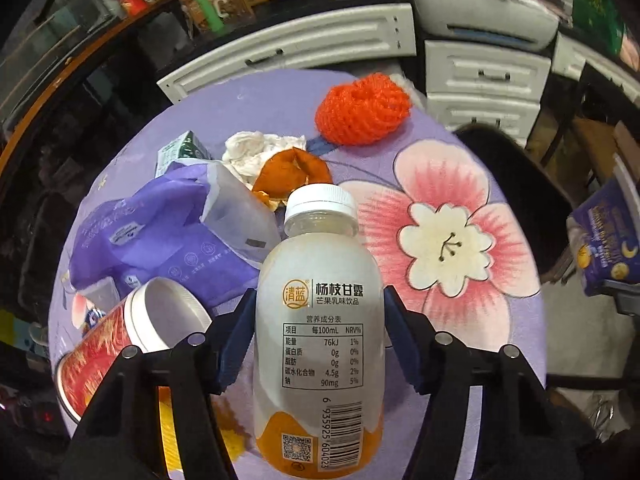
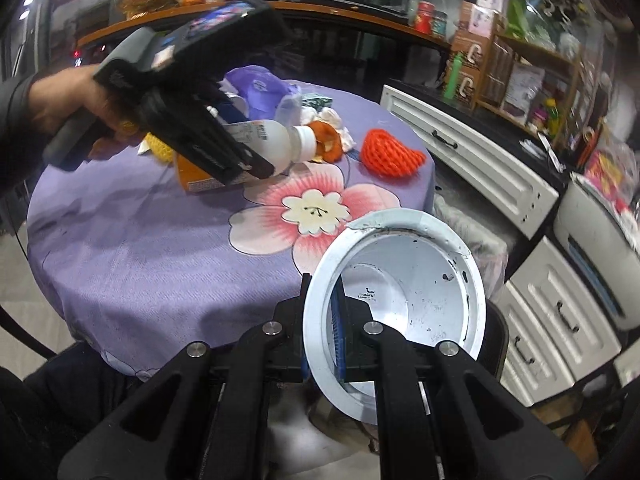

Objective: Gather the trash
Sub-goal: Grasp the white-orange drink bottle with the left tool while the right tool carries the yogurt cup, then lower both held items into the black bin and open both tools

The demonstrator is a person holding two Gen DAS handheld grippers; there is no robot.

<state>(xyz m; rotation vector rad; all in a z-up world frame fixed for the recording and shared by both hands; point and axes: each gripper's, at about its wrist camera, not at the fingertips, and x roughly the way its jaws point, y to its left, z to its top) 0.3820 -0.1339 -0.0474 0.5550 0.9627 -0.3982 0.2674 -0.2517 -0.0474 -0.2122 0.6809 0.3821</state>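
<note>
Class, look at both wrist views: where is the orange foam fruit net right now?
The orange foam fruit net lies on the purple flowered tablecloth near the table's far edge, beyond the pink flower print and beside the orange peel.

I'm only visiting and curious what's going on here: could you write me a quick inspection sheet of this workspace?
Surface: round table under a purple floral cloth.
Job's things: drink bottle lying between left gripper fingers; white bin, rim pinched by right gripper.
Clutter: orange foam net, orange peel, tissue, purple bag, red cup, small carton.
Grippers: left around bottle, contact unclear; right shut.
Cables: nothing seen.
Surroundings: white cabinets, crowded shelves.
</note>
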